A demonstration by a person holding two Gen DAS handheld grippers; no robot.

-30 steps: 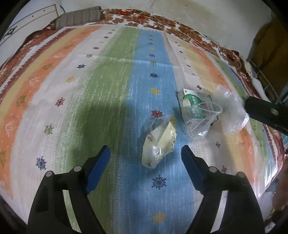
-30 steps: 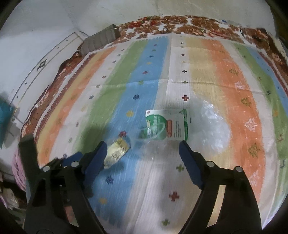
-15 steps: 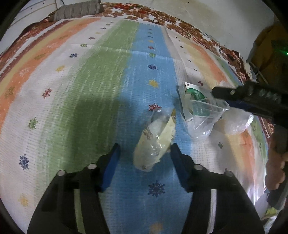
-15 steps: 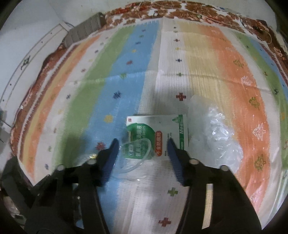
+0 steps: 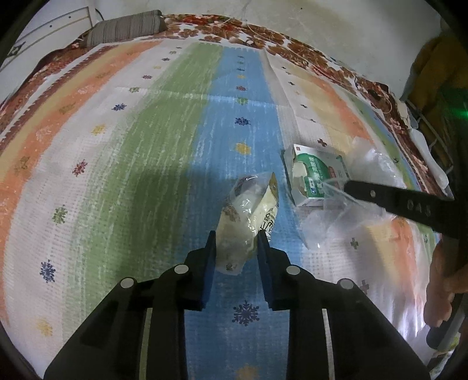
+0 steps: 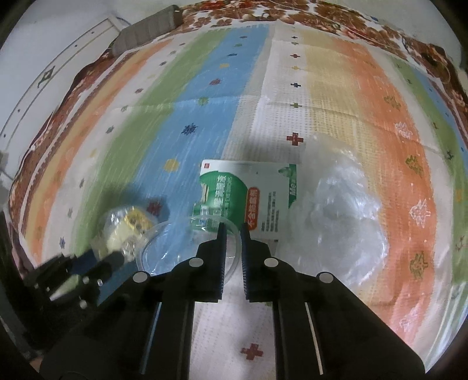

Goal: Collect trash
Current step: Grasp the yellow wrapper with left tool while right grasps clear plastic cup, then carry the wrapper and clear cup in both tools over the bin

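Observation:
My left gripper is shut on a crumpled clear and yellow snack wrapper lying on the striped blanket. The wrapper also shows in the right wrist view. My right gripper is shut on the rim of a clear plastic cup, which lies on its side in front of a green and white carton. The carton and the cup also show in the left wrist view, with the right gripper's fingers reaching in from the right.
A crumpled clear plastic bag lies right of the carton. A grey striped pillow sits at the bed's far edge by the wall. The bed's right edge meets a metal rack. My left gripper's body shows at the lower left.
Both grippers moved forward and closed. The left closed on the snack wrapper; the right closed on the clear cup's rim.

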